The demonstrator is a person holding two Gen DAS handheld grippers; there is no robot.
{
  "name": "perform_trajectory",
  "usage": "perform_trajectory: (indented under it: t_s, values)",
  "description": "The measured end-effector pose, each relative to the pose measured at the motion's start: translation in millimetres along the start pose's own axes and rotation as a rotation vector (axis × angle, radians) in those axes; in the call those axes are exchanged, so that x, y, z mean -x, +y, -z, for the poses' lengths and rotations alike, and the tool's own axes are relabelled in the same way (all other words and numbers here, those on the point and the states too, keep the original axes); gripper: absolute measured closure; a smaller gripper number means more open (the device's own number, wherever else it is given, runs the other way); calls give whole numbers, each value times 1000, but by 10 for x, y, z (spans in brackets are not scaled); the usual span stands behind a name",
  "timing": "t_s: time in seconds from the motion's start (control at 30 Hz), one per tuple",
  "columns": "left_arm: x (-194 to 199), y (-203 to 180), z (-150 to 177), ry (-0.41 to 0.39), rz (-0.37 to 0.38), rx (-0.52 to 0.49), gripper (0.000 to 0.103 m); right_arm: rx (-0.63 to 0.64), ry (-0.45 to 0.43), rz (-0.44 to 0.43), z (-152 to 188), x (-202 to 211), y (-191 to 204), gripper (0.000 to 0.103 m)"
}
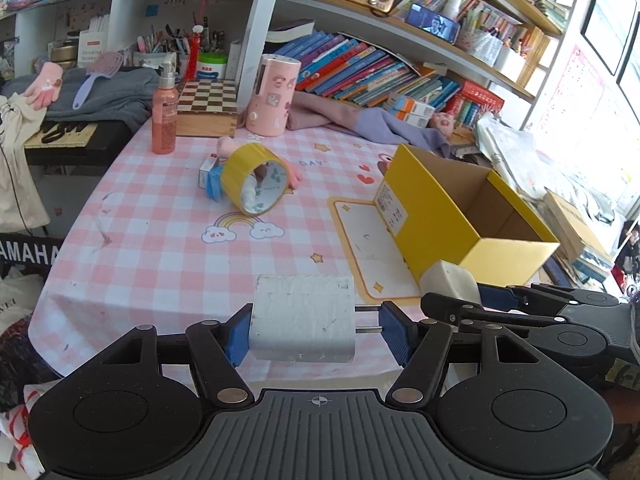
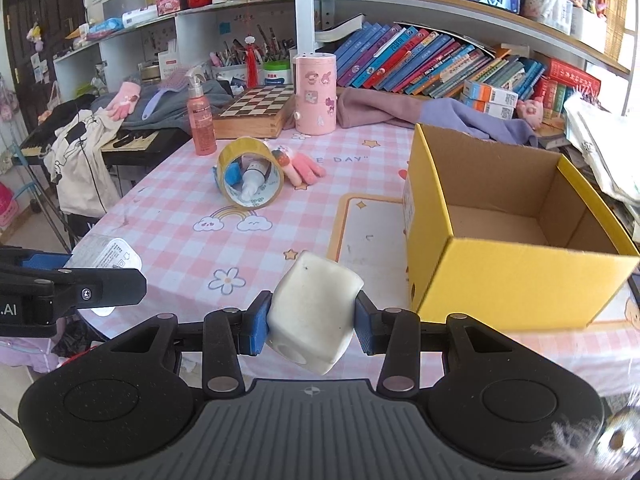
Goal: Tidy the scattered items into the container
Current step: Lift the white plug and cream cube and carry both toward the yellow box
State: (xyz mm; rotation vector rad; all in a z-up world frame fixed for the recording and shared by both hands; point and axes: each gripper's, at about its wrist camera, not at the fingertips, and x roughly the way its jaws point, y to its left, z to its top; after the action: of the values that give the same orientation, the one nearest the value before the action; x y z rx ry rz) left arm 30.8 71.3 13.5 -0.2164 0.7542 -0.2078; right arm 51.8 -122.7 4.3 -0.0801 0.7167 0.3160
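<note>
Left wrist view
- Left gripper: its two blue pads press on a white plug block. The block is held sideways, with two metal pins sticking out to the right pad.
- Where it is: above the near edge of the pink checked table.
- Yellow box: open on top, nothing seen inside, on the table to the right.
- Right gripper: just beside, on the right, holding a white squishy cube close to the box's near corner.
- Tape roll: yellow, tipped on its side in the middle of the table, with small things around it.

Right wrist view
- Right gripper: partly closed, its pads squeeze the white squishy cube. The cube is tilted, with a round hole on its lower face.
- Yellow box: just to the right of the cube.
- Left gripper: at the left edge, with the plug block in it.
- Tape roll: far back on the table, a small white bottle seen through it, a pink glove beside it.
</note>
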Motion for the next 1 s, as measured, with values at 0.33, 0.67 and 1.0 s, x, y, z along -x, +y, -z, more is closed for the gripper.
perform_trajectory:
  t_s: [0.33,0.67,1.0]
  values:
    - [4,-177,126,37,78,-35,37,-66,27,64,251,232,-114,63]
    - [-137,-460,160,72,171,-99,37,-145,41,159,446,431,-380,63]
    - [-327,-773,201,126,269,-158,37,-223,75,250,634,597,-629,63]
